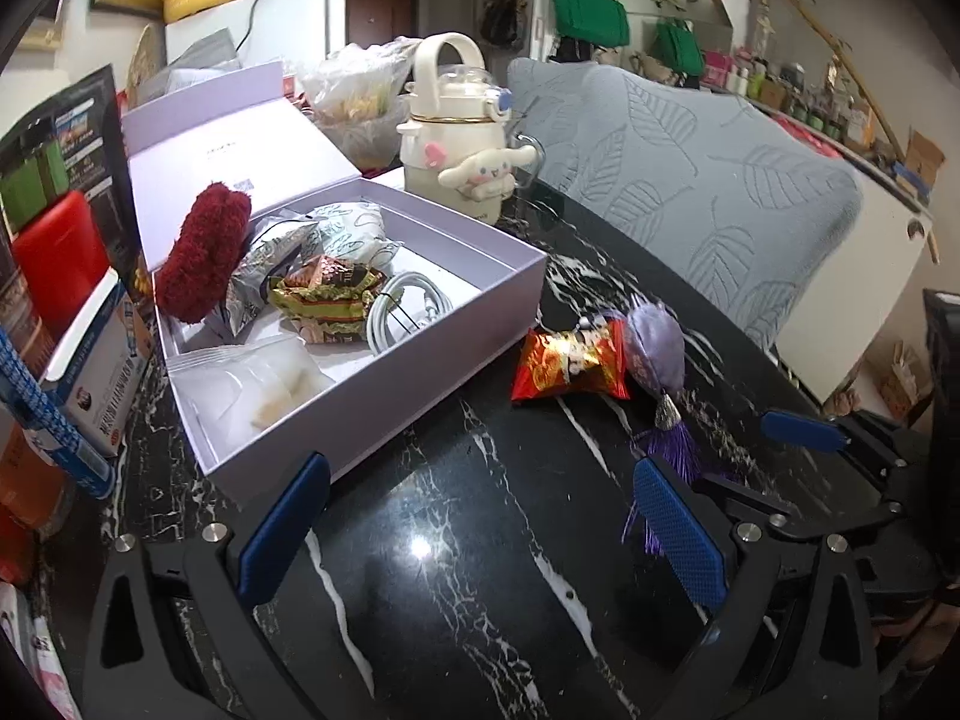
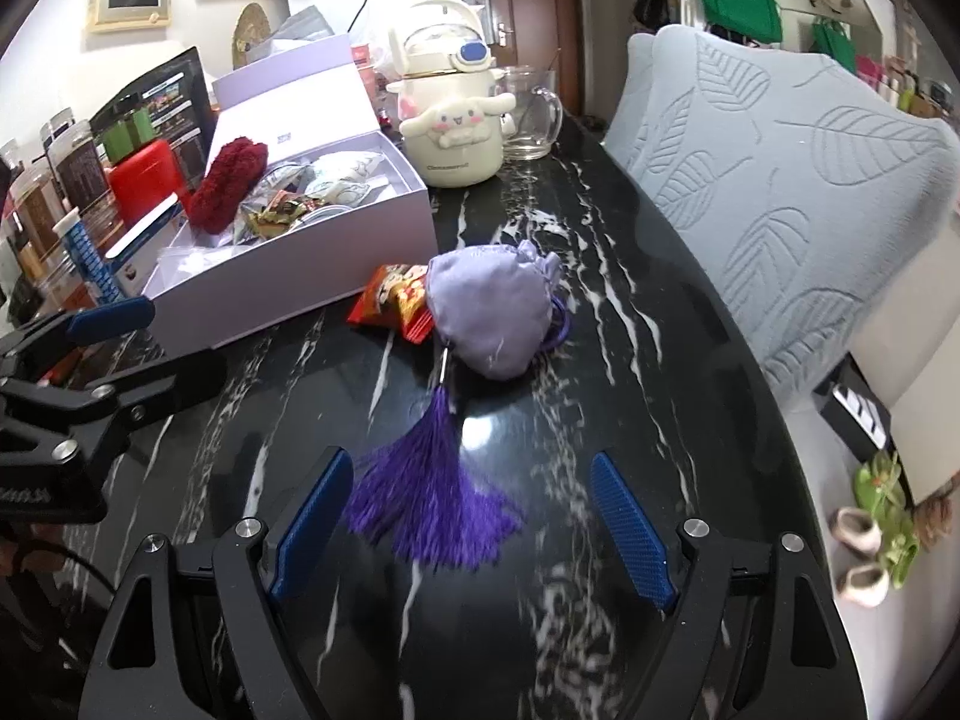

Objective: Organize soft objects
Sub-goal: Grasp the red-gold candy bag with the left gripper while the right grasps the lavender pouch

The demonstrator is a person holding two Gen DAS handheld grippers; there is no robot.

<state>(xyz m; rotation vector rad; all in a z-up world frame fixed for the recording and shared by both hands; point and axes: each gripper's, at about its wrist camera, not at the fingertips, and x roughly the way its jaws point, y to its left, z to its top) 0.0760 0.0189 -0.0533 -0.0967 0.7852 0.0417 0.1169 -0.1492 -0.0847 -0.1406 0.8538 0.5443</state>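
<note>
While open: right gripper (image 2: 471, 525) jaws wide, empty, tassel (image 2: 429, 504) between them
Pouch (image 2: 489, 315): just beyond
Bench (image 2: 630, 360): black marble

left hand-held gripper (image 1: 480, 531) agape, right hand-held gripper (image 2: 471, 525) agape

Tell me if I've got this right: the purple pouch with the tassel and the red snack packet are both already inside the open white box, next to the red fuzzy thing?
Not quite. The pouch and the snack packet lie on the black table, outside the box, as the right wrist view shows. The red fuzzy thing is indeed in the box.
</note>
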